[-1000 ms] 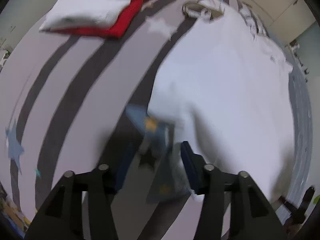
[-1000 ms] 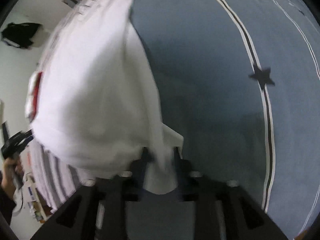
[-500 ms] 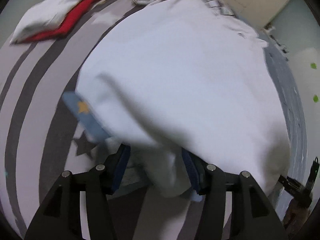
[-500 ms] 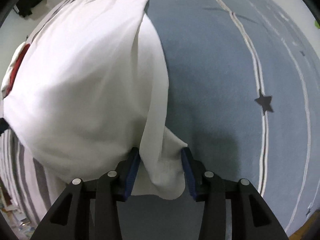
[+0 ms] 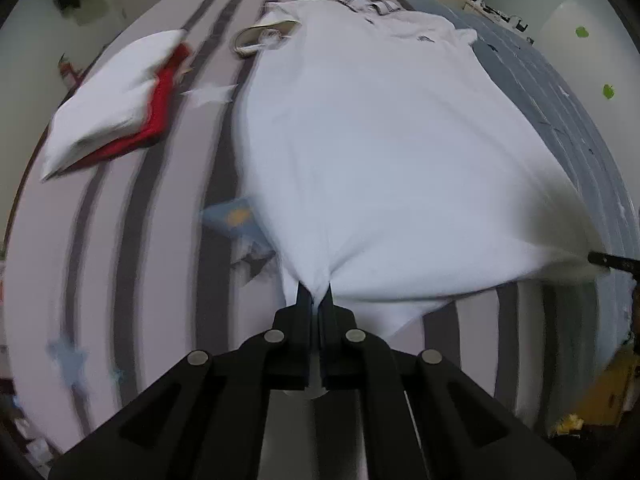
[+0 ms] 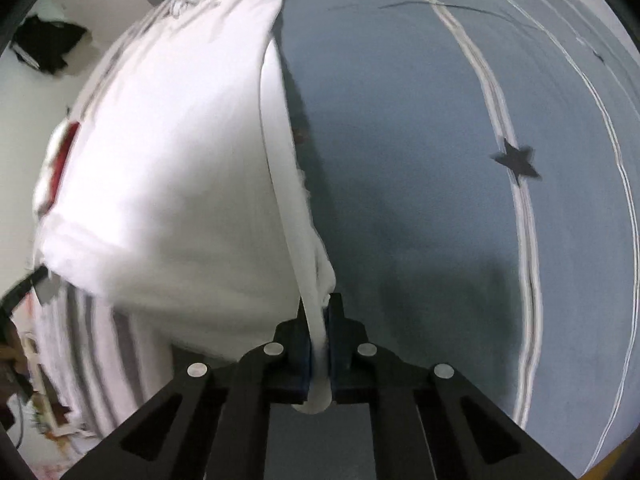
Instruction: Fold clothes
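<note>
Pinching white shirt (image 5: 380, 152) hem, bedspread (image 6: 420, 160) beside

left wrist: steep down, close | right wrist: same | shared: white garment (image 5: 380, 152)

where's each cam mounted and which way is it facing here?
Left wrist: on the left gripper, looking steeply down the bed; fingers pinch the white garment; folded pile far left.
Right wrist: on the right gripper, facing down; fingers clamp the garment's edge over blue bedding.
Shared: the same garment, plus a glimpse of the other gripper.
</note>
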`<state>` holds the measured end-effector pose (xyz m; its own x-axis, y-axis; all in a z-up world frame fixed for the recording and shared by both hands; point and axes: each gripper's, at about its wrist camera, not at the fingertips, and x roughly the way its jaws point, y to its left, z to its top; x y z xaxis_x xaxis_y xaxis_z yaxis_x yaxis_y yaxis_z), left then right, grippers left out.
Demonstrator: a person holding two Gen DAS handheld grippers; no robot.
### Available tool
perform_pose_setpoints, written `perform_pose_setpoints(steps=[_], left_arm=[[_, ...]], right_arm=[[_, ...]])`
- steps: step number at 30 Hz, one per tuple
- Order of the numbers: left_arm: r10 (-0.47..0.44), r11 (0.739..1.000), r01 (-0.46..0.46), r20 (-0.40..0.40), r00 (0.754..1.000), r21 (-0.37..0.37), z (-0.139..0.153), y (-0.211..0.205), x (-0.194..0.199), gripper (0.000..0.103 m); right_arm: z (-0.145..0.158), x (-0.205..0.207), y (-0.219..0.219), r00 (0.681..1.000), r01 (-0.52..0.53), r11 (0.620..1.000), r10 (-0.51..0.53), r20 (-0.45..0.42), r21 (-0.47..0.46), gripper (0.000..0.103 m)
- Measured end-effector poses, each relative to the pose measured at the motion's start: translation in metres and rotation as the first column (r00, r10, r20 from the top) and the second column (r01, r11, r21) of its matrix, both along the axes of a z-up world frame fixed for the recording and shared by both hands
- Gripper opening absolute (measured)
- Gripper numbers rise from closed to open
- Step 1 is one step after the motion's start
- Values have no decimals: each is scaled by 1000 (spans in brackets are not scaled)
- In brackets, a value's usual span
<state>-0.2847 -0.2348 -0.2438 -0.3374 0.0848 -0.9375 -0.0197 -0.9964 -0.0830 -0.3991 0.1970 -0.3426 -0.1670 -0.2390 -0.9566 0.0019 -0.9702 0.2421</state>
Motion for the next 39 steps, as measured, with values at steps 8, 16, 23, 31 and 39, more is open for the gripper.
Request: perform_pose_setpoints(steps=[8,16,23,31,39], left_arm=[[-69,998,70,251,965,4,-19,6,83,1],[103,994,-86,363,926,-64,-71,-2,102,7],[269,958,-261,63,961,-118,-16,-43,39,59],[184,960,-208,-138,973,-187,-31,-30,-137,63],[0,948,-39,-124,992,-315,-66,33,-255,63]], right_arm=[[12,58,-20,980,-109,994,106,167,11,3],[-24,116,-35,924,-100,994,78,374,38,13],[29,82,8,987,-61,994,47,156,88,40],[42,-70,3,992,43,982,-21,-121,183,49],[12,-216,-9,972,125,972,-79,-222,201,52]])
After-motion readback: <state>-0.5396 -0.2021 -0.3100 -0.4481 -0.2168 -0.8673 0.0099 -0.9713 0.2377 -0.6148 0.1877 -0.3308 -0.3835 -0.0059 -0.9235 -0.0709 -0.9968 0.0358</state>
